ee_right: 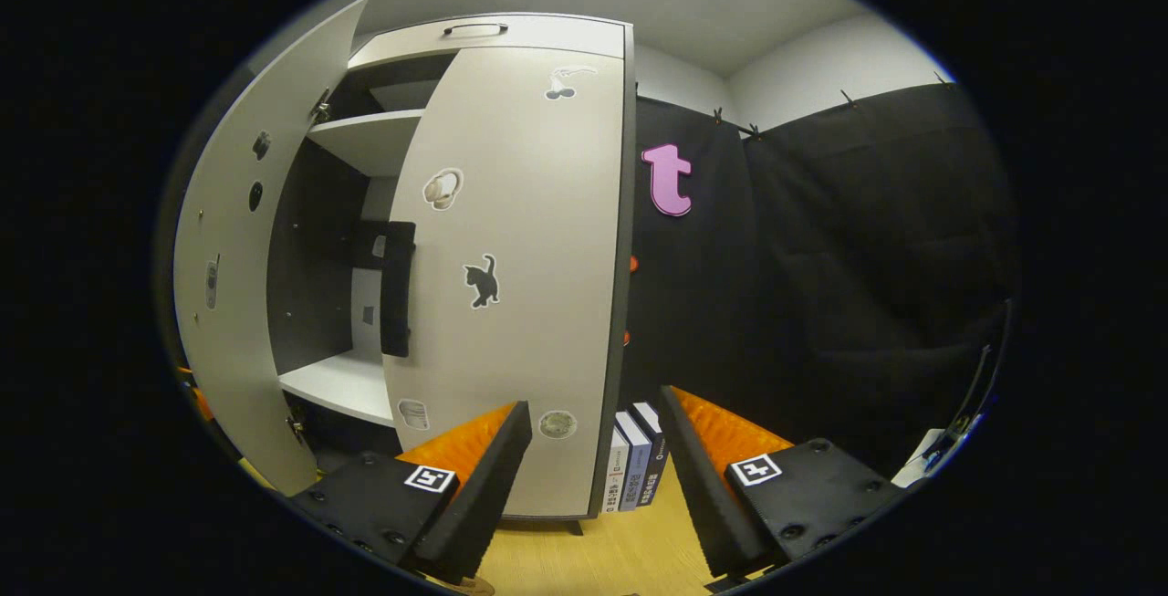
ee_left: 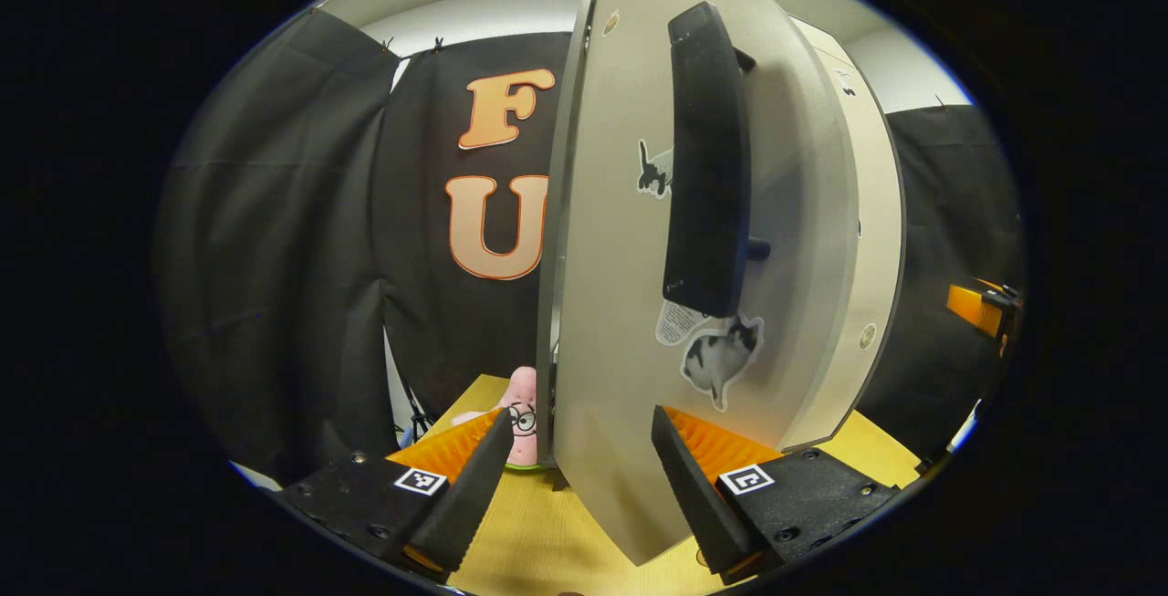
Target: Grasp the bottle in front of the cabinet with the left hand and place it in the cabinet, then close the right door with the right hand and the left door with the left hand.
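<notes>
Here the left gripper stands with its fingers spread wide and nothing between them, the lower edge of the pale grey left cabinet door sitting in the gap, low over the yellow wooden tabletop. That door is ajar, its long black bar handle facing the left gripper view. By my judgement, closing it is the step in hand: press one finger flat against the panel near its free edge, beside the handle, and sweep it steadily home rather than pinching it. The right gripper is likewise spread and empty, near the table's front edge, facing the closed right door. Farther in, the white lower shelf shows, but I cannot make out the bottle.
</notes>
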`<control>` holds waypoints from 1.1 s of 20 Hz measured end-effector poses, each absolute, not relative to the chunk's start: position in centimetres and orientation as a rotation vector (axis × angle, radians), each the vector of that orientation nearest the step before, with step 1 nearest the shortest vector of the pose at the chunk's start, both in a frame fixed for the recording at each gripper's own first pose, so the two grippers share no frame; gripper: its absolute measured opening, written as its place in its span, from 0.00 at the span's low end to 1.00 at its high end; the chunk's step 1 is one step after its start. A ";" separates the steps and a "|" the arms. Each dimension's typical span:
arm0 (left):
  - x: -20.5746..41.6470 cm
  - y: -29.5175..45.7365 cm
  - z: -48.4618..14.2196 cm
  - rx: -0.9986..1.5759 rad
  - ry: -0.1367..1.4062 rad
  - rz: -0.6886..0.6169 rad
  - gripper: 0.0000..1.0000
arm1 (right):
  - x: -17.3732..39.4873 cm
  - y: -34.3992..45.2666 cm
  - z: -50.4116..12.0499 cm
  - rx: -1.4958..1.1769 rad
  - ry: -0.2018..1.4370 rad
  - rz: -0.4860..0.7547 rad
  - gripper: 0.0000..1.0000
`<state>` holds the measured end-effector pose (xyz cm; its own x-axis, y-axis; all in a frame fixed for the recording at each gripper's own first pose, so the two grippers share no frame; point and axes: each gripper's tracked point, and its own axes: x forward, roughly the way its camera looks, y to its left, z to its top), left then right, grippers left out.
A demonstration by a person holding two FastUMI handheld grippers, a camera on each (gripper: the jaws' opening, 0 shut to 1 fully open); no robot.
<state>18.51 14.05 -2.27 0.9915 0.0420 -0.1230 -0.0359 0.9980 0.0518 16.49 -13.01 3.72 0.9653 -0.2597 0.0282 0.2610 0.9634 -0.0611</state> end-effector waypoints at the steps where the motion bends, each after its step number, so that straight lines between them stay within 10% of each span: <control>1: 18.8 13.8 -2.3 0.053 0.126 0.044 0.94 | 16.5 -13.6 4.0 -0.069 -0.025 -0.266 0.94; 22: 27.6 6.4 -3.5 0.115 0.142 0.094 0.93 | 18.7 -23.2 4.0 0.004 -0.022 -0.260 0.94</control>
<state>27.55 6.40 -3.49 0.9856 0.1012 -0.1358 -0.0849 0.9890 0.1209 18.68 -23.21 3.99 0.9660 -0.2575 0.0217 0.2574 0.9663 0.0068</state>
